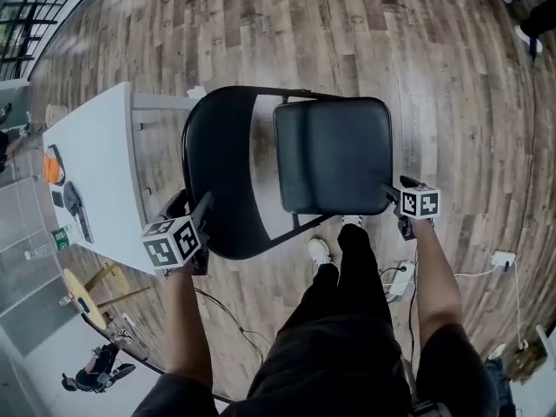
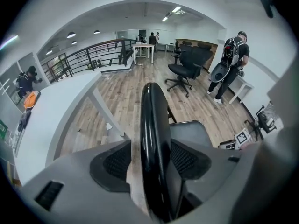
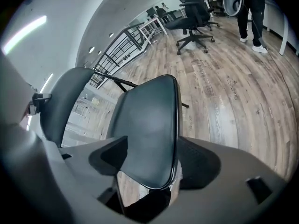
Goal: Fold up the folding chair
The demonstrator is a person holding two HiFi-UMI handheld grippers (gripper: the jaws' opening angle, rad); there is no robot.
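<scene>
A black folding chair stands open on the wood floor, its curved backrest (image 1: pixel 217 172) at left and its padded seat (image 1: pixel 334 155) at right. My left gripper (image 1: pixel 205 205) points down at the backrest's near edge. In the left gripper view the backrest's top rim (image 2: pixel 152 139) runs between the open jaws; floor shows between it and the left pad (image 2: pixel 117 162). My right gripper (image 1: pixel 391 194) is at the seat's near right corner. In the right gripper view the seat (image 3: pixel 149 125) lies between the wide jaws, its edge close to the right pad (image 3: pixel 194 160).
A white table (image 1: pixel 95 163) with an orange object (image 1: pixel 52 170) stands just left of the chair. My legs and shoes (image 1: pixel 320 250) are close behind it. A power strip and cables (image 1: pixel 400 278) lie at lower right. Office chairs (image 2: pixel 187 64), a person (image 2: pixel 231 59) and a railing (image 2: pixel 88 59) are farther off.
</scene>
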